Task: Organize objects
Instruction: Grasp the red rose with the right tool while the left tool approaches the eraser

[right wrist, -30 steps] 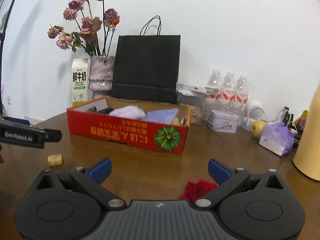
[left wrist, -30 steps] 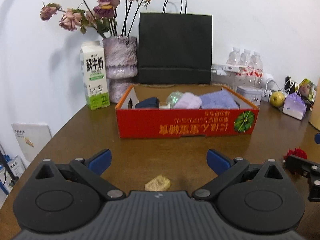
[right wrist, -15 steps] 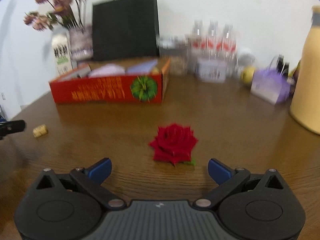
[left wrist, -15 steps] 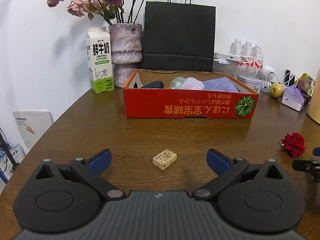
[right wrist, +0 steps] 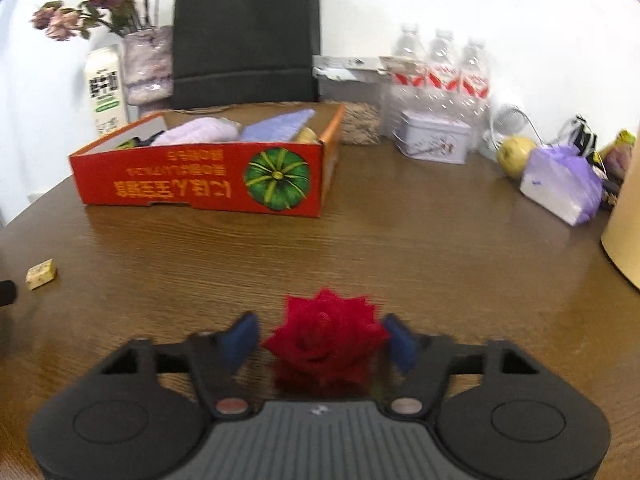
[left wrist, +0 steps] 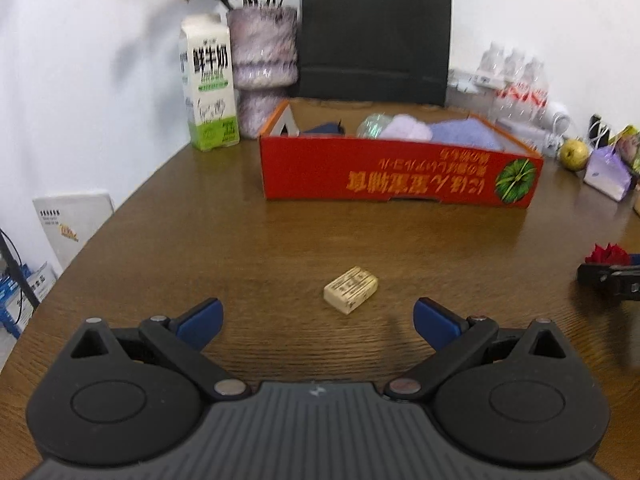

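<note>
A small beige block (left wrist: 351, 289) lies on the brown table just ahead of my left gripper (left wrist: 316, 318), which is open and empty. It also shows at the left of the right wrist view (right wrist: 41, 274). A red rose head (right wrist: 326, 330) sits between the fingers of my right gripper (right wrist: 322, 338), whose blue pads (right wrist: 240, 336) have closed in against its petals. In the left wrist view the rose (left wrist: 607, 254) and the right gripper show at the far right. The red cardboard box (left wrist: 400, 178) with cloths inside stands further back.
Behind the box stand a milk carton (left wrist: 210, 88), a vase of dried flowers (left wrist: 264, 68) and a black paper bag (left wrist: 374, 36). At the right are water bottles (right wrist: 440, 68), a tin (right wrist: 434, 140), a pear (right wrist: 514, 156), a purple pouch (right wrist: 560, 184) and a yellow container (right wrist: 624, 224).
My right gripper has moved forward over the rose and its jaws have narrowed onto it. My left gripper has drawn closer to the beige block and stays open.
</note>
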`<state>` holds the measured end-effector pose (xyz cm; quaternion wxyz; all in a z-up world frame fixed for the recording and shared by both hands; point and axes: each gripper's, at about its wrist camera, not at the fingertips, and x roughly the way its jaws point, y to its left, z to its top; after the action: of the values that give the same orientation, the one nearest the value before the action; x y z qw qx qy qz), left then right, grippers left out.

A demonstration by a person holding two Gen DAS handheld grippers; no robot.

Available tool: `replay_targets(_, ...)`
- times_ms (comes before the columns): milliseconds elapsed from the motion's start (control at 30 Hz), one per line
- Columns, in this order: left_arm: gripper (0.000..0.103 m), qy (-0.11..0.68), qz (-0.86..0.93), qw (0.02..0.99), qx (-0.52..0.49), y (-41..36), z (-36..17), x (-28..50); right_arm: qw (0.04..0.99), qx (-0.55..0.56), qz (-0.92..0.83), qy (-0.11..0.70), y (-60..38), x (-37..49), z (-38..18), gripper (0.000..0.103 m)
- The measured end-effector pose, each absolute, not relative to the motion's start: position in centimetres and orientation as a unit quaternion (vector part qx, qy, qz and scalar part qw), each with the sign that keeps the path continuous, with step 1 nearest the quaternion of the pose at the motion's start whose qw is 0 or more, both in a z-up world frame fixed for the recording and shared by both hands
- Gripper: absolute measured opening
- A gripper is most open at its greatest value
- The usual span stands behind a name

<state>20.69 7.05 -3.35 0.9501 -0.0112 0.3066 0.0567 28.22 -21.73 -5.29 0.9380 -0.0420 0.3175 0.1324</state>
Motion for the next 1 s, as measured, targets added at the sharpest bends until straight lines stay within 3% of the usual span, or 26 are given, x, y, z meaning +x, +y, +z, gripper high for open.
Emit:
replay_targets(167,0.103,0.343,0.062,0.937,-0.019,7.8,-4.6,22.7,0.938,-0.048,0.144,0.312,-21.5,28.1,-5.1,0.046)
replay_targets(267,0.101,0.342,0.054,0.938,-0.016,7.7,-4.7,23.3,0.938,-0.055,0.146,0.309,-21.3,27.9,-5.1,0.043)
replay_targets(333,0.08,0.332,0.041,0.942,-0.01,7.4,-4.5,23.2,0.938,-0.058,0.146,0.308,-21.2,27.9,-5.1,0.043)
replay_targets(367,0.043,0.322,0.034,0.946,-0.008,7.2,-4.3,22.8,0.938,-0.059,0.147,0.308,-21.1,27.8,-5.1,0.042)
replay_targets(400,0.015,0.318,0.026,0.948,-0.01,7.0,-4.2,22.6,0.938,-0.061,0.147,0.307,-21.1,27.7,-5.1,0.042)
replay_targets(433,0.011,0.318,0.02,0.948,-0.015,6.9,-4.1,22.4,0.938,-0.063,0.148,0.307,-21.0,27.7,-5.1,0.042)
replay_targets(567,0.005,0.315,0.007,0.949,-0.01,6.5,-4.2,22.0,0.938,-0.068,0.149,0.304,-20.8,27.6,-5.1,0.04)
replay_targets(1000,0.004,0.284,-0.003,0.959,-0.002,6.0,-3.2,20.5,0.942,-0.07,0.151,0.292,-20.9,26.9,-4.8,0.037)
